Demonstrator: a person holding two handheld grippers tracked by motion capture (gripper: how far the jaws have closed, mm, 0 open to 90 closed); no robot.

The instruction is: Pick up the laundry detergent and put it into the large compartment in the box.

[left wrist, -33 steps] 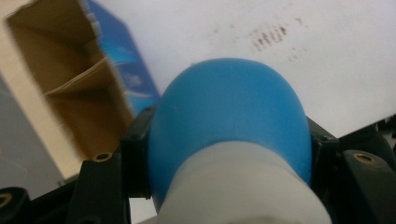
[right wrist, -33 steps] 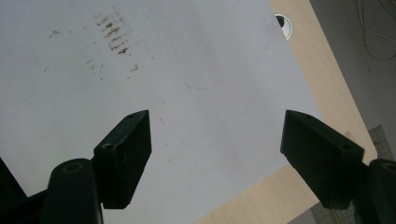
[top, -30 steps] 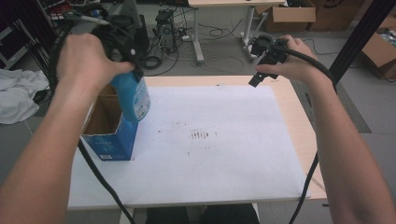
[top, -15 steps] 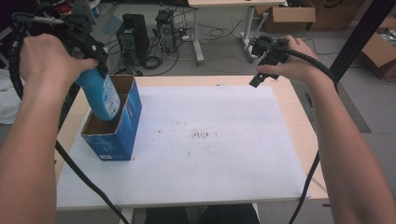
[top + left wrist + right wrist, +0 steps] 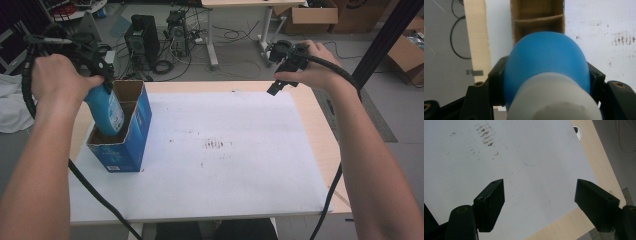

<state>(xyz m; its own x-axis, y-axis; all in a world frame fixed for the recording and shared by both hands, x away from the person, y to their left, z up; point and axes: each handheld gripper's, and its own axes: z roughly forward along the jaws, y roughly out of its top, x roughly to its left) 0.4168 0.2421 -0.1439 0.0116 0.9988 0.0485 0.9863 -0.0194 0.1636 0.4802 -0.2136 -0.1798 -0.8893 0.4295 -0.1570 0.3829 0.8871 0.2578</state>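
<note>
A blue bottle [image 5: 107,111] with a white cap [image 5: 554,100] hangs tilted in my left gripper [image 5: 101,79], whose jaws are shut on its shoulder. Its lower end dips into the near compartment of an open blue cardboard box [image 5: 125,150] at the table's left. In the left gripper view the bottle [image 5: 546,57] hides most of that compartment, and the box's divider [image 5: 537,19] shows beyond it. My right gripper [image 5: 278,86] hovers above the far right of the table. Its jaws stand wide open over the white sheet [image 5: 499,150] with nothing between them.
A white sheet [image 5: 225,150] with dark smudges [image 5: 215,145] in the middle covers most of the wooden table [image 5: 320,145]. Computer towers [image 5: 142,40], cables and another table's legs stand on the floor beyond. Cardboard boxes [image 5: 320,17] sit at the far right.
My left hand has carried the bottle left and down, from above the box's right side into its near compartment. The right hand has kept still.
</note>
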